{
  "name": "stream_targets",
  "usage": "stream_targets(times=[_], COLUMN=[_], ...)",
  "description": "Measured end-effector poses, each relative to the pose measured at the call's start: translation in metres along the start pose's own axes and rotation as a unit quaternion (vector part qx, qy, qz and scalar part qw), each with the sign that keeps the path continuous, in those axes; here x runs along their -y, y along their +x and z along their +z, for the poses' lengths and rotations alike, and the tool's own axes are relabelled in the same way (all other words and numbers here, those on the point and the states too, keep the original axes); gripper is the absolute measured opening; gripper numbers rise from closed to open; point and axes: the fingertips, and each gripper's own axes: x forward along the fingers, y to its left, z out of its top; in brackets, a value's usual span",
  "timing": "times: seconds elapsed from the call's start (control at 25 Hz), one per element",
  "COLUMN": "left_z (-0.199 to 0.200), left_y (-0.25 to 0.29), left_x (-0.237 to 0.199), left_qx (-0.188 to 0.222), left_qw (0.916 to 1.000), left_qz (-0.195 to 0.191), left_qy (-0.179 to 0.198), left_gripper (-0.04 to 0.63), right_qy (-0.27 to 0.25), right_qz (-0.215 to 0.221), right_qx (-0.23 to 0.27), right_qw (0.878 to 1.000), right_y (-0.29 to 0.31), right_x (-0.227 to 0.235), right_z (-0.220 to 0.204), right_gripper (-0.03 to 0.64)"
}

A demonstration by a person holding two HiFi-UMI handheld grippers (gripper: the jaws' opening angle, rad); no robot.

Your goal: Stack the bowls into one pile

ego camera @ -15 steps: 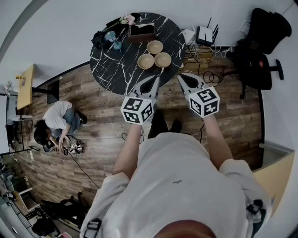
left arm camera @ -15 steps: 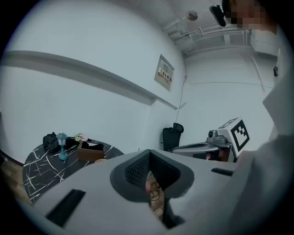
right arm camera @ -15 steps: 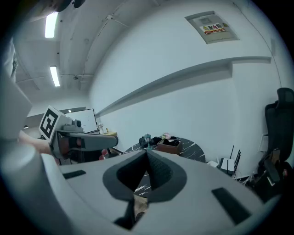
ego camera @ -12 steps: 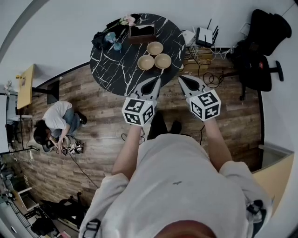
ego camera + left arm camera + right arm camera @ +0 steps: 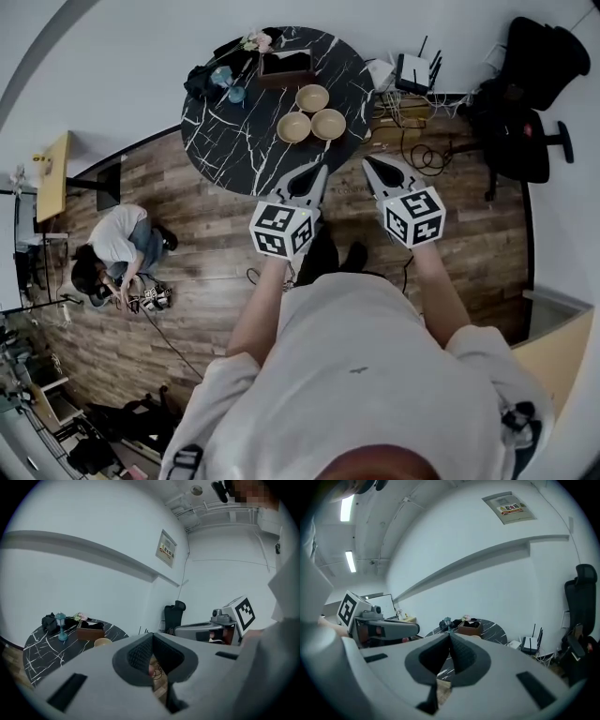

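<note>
Short of the surface, stacking not yet begun.
Head view: three bowls (image 5: 312, 112) sit unstacked on the surface (image 5: 234, 141), with the left claw (image 5: 319, 171) and right claw (image 5: 368, 162) near its edge. Left gripper view: jaws pinched together, empty. Right gripper view: likewise; next, I judge, open one and reach a bowl.

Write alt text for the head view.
A person holds the left gripper and right gripper, both shut and empty, near a round black marble table where three tan bowls sit clustered, unstacked. Another person crouches on the wood floor.
</note>
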Motion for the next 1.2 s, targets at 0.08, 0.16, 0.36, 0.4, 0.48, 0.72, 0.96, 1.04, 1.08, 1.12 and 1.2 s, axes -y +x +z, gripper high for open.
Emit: stream_targets(times=[0.08, 0.16, 0.36, 0.4, 0.48, 0.72, 0.96, 1.04, 1.08, 1.12, 1.2], left_z=[-0.001, -0.002, -0.006, -0.005, -0.004, 0.001, 0.011, 0.016, 0.018, 0.020, 0.022], left_y=[0.002, 0.004, 0.007, 0.008, 0.011, 0.024, 0.046, 0.054, 0.058, 0.062, 0.070], left_x=[-0.003, -0.008, -0.028, -0.031, -0.039, -0.069, -0.106, -0.119, -0.125, -0.131, -0.143], left_qx=[-0.003, -0.004, -0.009, -0.009, -0.010, -0.015, -0.019, -0.019, -0.019, -0.020, -0.024], left_qw=[1.0000, 1.0000, 0.9999, 0.9999, 0.9999, 0.9999, 0.9998, 0.9997, 0.9997, 0.9996, 0.9994], left_qz=[-0.001, -0.002, 0.003, 0.004, 0.003, 0.001, -0.010, -0.014, -0.016, -0.018, -0.024], left_qy=[-0.002, -0.005, -0.009, -0.010, -0.011, -0.006, -0.003, -0.003, -0.004, -0.004, -0.001], left_gripper=[0.005, 0.005, 0.005, 0.005, 0.005, 0.008, 0.049, 0.058, 0.060, 0.063, 0.074], right_qy=[0.001, -0.001, -0.004, -0.005, -0.006, -0.005, -0.003, -0.002, -0.002, -0.002, -0.002], right_qz=[0.001, 0.001, 0.009, 0.011, 0.014, 0.014, 0.004, -0.002, -0.005, -0.008, -0.012], right_qx=[-0.003, -0.003, -0.014, -0.017, -0.023, -0.035, -0.044, -0.045, -0.045, -0.045, -0.045], right_qw=[1.000, 1.000, 1.000, 1.000, 1.000, 0.999, 0.999, 0.999, 0.999, 0.999, 0.999], right_y=[0.003, 0.007, 0.028, 0.033, 0.043, 0.076, 0.112, 0.124, 0.130, 0.136, 0.149], right_x=[0.002, 0.002, -0.004, -0.005, -0.006, 0.001, 0.016, 0.023, 0.026, 0.029, 0.033], right_z=[0.000, 0.000, -0.002, -0.003, -0.004, 0.001, 0.009, 0.014, 0.017, 0.020, 0.025], right_gripper=[0.005, 0.005, 0.011, 0.019, 0.045, 0.092, 0.123, 0.129, 0.130, 0.135, 0.144])
